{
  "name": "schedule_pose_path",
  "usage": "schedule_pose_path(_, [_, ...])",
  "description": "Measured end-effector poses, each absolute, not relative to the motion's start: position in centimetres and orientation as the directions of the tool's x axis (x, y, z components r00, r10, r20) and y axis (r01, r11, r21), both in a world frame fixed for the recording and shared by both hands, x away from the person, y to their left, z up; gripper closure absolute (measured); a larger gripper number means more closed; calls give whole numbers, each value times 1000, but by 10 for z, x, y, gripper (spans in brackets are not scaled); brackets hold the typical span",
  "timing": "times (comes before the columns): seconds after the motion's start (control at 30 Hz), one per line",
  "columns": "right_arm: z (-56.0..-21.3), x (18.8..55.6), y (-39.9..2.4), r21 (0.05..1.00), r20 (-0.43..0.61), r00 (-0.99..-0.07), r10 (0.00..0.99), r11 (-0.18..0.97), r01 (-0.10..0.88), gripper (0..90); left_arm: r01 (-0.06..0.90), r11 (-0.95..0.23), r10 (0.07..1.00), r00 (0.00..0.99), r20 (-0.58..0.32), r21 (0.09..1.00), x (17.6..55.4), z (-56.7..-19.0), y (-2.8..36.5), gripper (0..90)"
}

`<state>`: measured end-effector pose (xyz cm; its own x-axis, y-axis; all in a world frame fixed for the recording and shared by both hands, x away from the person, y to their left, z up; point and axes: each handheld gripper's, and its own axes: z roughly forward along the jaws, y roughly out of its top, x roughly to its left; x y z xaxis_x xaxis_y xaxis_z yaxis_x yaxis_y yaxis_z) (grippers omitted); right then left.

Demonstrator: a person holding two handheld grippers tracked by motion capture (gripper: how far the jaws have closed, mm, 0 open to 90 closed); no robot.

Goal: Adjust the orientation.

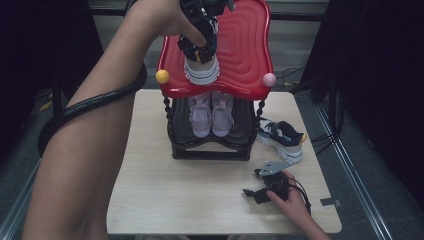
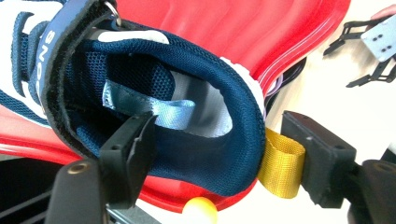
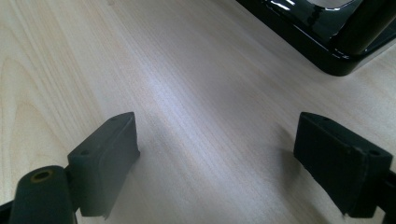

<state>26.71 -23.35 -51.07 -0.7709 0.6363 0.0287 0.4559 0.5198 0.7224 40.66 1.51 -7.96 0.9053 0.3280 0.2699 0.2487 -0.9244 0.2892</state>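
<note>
A navy and white shoe [image 1: 202, 72] [image 2: 140, 74] with a yellow heel loop [image 2: 280, 165] sits on the red wavy top shelf [image 1: 245, 45] [image 2: 224, 23] of a small rack. My left gripper [image 1: 200, 52] [image 2: 217, 135] reaches down over its heel. One jaw is inside the shoe's opening, the other outside beside the yellow loop, with a gap to the heel, so it is open. My right gripper [image 1: 251, 182] [image 3: 217, 158] rests low on the wooden table [image 1: 175, 200] in front of the rack. It is open with nothing between its jaws.
A matching navy shoe [image 1: 281, 139] lies on the table right of the rack. Two pink shoes [image 1: 211, 114] stand on the black lower shelf [image 3: 327, 42]. A yellow ball [image 1: 162, 76] and a pink ball [image 1: 269, 79] cap the shelf's front corners.
</note>
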Motion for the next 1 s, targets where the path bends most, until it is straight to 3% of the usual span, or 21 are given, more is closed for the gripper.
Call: schedule_pose_path(1.0, [-511,267,-234,722,29,-770,637,519,457,131,297,-893,386,891,238,339,397,-66,43,221])
